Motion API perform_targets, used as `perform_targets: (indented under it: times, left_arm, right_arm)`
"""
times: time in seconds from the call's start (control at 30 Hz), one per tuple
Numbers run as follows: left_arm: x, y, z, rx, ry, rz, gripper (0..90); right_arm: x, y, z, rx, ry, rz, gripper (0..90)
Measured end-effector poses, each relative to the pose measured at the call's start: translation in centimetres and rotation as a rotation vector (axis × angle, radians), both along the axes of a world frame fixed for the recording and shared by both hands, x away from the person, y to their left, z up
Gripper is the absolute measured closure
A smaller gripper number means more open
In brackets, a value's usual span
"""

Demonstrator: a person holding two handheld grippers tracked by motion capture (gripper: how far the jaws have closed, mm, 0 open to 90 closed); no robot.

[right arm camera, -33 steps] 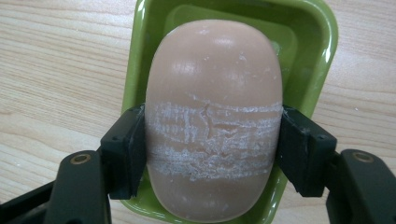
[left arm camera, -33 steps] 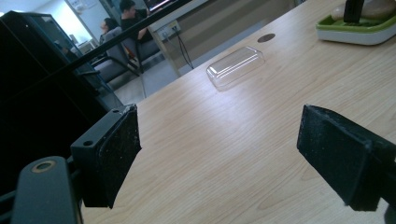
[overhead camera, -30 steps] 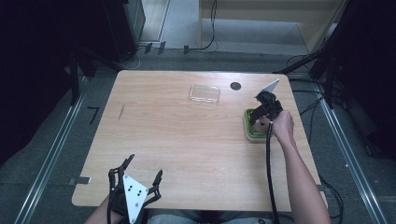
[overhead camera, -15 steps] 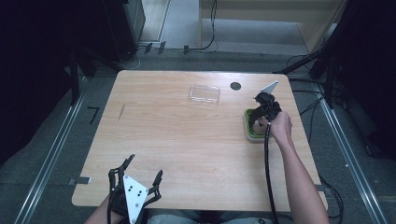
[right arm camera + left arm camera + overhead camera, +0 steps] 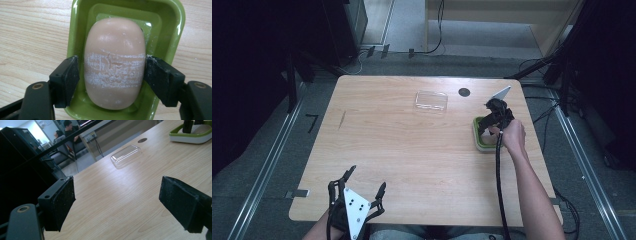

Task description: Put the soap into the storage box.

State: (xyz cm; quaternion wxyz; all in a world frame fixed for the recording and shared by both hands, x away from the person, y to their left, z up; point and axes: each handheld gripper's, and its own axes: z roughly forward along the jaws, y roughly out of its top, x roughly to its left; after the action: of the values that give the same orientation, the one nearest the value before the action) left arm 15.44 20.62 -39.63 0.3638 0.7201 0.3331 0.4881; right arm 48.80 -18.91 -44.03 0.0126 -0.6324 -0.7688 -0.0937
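Over the soap dish, right claw points down.

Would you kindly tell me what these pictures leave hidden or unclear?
- High view: the pale pink oval soap bar is mostly hidden by the right gripper, whose fingers have just been opening with the soap between them.
- Left gripper view: the green plastic dish is cut off by the top edge.
- High view: the clear plastic lid is too small to show detail.

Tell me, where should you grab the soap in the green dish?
Grab the soap across its narrow middle, coming straight down from above. The dish walls block a sideways reach, and the scuffed white band suggests a spot gripped before, probably less slippery.
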Motion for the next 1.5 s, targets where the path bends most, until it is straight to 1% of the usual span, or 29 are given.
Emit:
perform_targets:
  times: [0.07,0.17,0.23,0.4,0.5,0.6,0.67,0.8,0.9,0.93,1.33,1.5]
  left_arm:
    - [0.0,0.0,0.0,-0.010,-0.004,0.001,13.9]
    - [0.0,-0.1,0.0,0.004,0.000,-0.007,14.0]
    - [0.1,-0.2,0.0,0.004,-0.002,-0.008,13.9]
    - [0.1,-0.1,0.0,0.002,0.001,-0.004,14.0]
    - [0.0,0.0,0.0,-0.001,-0.002,-0.001,13.9]
    - [-0.1,0.0,0.0,0.002,-0.002,-0.005,14.0]
    - [-0.1,0.1,0.0,-0.004,-0.003,0.002,14.0]
    - [-0.1,0.0,0.0,-0.002,-0.004,-0.003,14.0]
    - [0.0,-0.1,0.0,0.001,-0.001,-0.005,14.0]
    - [0.0,-0.1,0.0,0.002,-0.001,-0.005,14.0]
    - [0.0,-0.1,0.0,0.002,0.000,-0.006,13.9]
    - [0.0,-0.1,0.0,0.004,-0.001,-0.006,14.0]
  right_arm:
    - [-0.1,0.0,0.2,-0.008,-0.011,0.007,26.4]
    - [-0.4,0.1,0.4,-0.014,-0.014,0.014,23.8]
    - [-0.5,0.0,0.5,-0.017,-0.014,0.016,22.7]
    - [-1.0,-0.1,0.7,-0.030,-0.015,0.034,15.9]
    - [-1.5,-0.1,1.0,-0.023,-0.015,0.036,13.9]
    - [-2.1,-0.2,1.4,-0.029,-0.033,0.059,13.7]
    - [-2.6,-0.1,1.7,-0.026,-0.040,0.068,13.6]
    - [-3.5,-0.2,2.2,-0.032,-0.045,0.092,13.3]
    - [-4.2,-0.3,2.5,-0.036,-0.048,0.097,13.4]
    - [-4.5,-0.3,2.6,-0.042,-0.050,0.110,13.3]
    - [-7.2,-0.9,2.8,-0.067,-0.023,0.152,13.4]
    - [-8.3,-1.1,3.0,-0.068,-0.024,0.169,13.4]
